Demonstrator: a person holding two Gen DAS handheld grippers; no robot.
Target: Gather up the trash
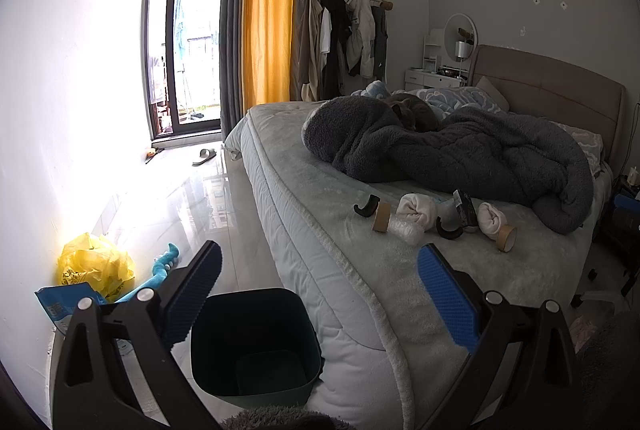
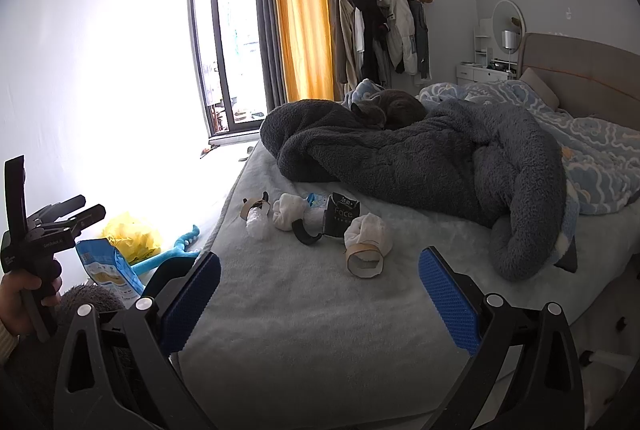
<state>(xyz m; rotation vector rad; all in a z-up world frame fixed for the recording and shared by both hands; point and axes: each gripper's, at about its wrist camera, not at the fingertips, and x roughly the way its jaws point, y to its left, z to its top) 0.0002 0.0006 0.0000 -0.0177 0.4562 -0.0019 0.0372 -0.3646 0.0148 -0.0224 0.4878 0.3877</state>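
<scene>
Both claws stand with their blue-padded jaws wide apart, gripping nothing; the left gripper [image 1: 318, 294] hangs over the gap between the floor and the bed's corner, and directly beneath it, at six o'clock in its view, sits a dark bin [image 1: 256, 342] on the floor, touching the side of the mattress; the right gripper [image 2: 320, 294] hovers above the pale bed cover [image 2: 304, 330], with bare cover between its pads.

Just beyond the right gripper, at twelve o'clock, the trash lies in a loose cluster on the bed [image 2: 400, 310]: a cardboard tape core [image 2: 364, 262] nearest, touching a white wad of tissue [image 2: 370, 230]; behind it a black packet [image 2: 342, 216] printed "Face"; a black curved hook [image 2: 306, 234]; a second white wad [image 2: 290, 213]; a crumpled clear plastic piece [image 2: 256, 224]; and another cardboard core [image 2: 251, 207] farthest left. In the left view the same cluster sits at one o'clock.

Behind the trash a dark grey fleece blanket [image 2: 420, 157] is heaped across the bed; a grey cat [image 2: 390, 111] is curled on top of it.

At nine o'clock in the right view a hand grips the other tool's handle; on the floor near the wall lie a yellow plastic bag [image 1: 96, 266], a blue pouch [image 1: 66, 300] and a teal plush toy [image 1: 160, 270].
</scene>
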